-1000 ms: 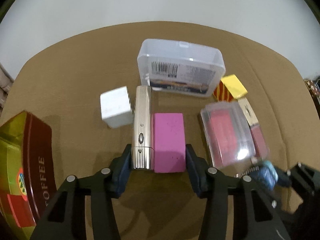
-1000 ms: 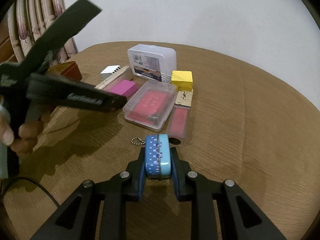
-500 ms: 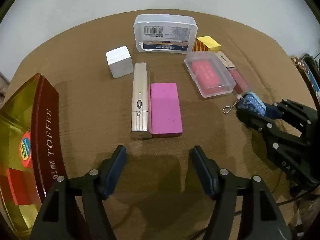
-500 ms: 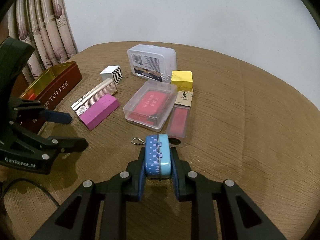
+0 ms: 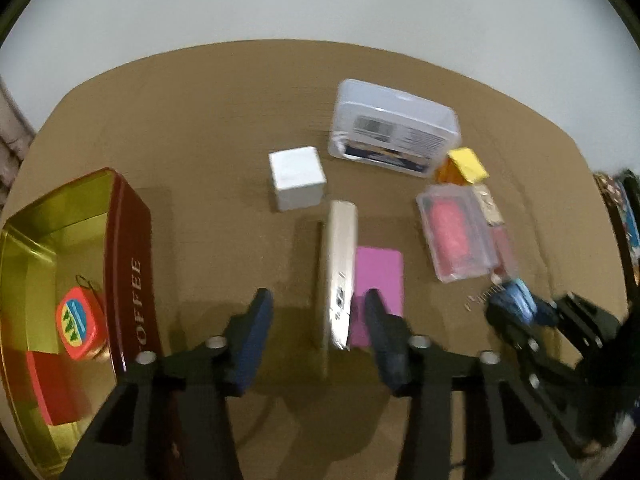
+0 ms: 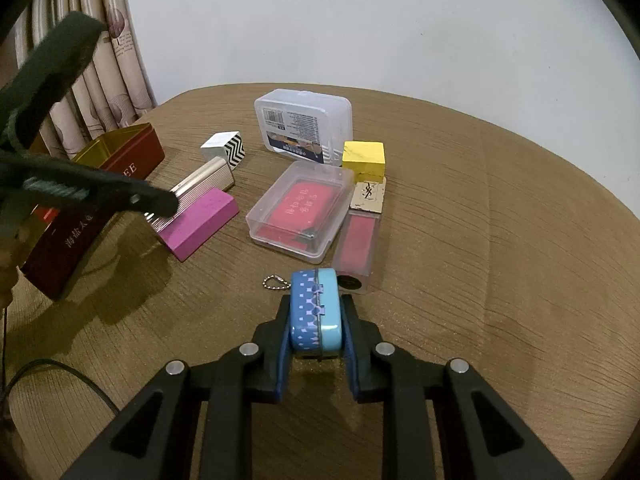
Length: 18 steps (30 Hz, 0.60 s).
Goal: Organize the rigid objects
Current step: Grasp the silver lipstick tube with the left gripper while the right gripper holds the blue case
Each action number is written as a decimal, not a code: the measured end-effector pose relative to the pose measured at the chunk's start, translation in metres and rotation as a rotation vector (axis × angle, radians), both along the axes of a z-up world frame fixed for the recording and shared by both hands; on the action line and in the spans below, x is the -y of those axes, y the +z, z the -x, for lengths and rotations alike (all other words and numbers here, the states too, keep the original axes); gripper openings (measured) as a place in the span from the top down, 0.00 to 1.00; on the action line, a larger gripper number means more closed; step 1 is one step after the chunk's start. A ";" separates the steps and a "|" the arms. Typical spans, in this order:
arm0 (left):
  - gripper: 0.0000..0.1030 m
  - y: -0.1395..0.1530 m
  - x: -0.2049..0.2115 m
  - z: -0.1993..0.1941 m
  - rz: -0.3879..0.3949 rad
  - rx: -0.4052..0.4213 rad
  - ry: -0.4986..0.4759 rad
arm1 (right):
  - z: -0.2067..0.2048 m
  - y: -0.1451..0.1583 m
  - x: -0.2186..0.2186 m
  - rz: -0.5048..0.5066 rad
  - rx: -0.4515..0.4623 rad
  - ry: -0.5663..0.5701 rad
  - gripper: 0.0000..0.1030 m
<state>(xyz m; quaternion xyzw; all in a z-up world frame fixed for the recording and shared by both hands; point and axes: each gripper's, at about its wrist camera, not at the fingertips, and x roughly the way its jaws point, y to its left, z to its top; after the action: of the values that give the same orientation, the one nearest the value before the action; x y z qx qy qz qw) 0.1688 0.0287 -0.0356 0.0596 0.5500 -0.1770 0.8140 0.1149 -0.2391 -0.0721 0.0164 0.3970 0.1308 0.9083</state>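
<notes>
Left wrist view: the left gripper (image 5: pixel 316 322) hangs with its jaws released, spread around the near end of the gold ribbed case (image 5: pixel 340 276), and the right pad sits over the pink block (image 5: pixel 378 280) that lies tight against the case at 3 o'clock. The open toffee tin (image 5: pixel 124 248) waits at 9 o'clock. My read: shift a touch leftward so only the case gets pinched, then close square on its long sides

Right wrist view: the right gripper (image 6: pixel 316 320) is clenched on the blue keychain tin (image 6: pixel 316 312), low over the wooden table (image 6: pixel 500 260), its bead chain (image 6: pixel 276 283) trailing at 10 o'clock. Best kept parked there, clear of the left reach
</notes>
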 end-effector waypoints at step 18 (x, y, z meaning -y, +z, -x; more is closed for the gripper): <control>0.83 -0.008 0.010 -0.004 -0.039 -0.012 0.000 | 0.001 0.000 0.002 -0.016 -0.002 0.000 0.79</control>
<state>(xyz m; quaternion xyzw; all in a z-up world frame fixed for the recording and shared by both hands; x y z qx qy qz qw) 0.1731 0.0190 -0.0431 0.0746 0.5584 -0.1665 0.8092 0.1143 -0.2406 -0.0717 0.0239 0.3967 0.1338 0.9078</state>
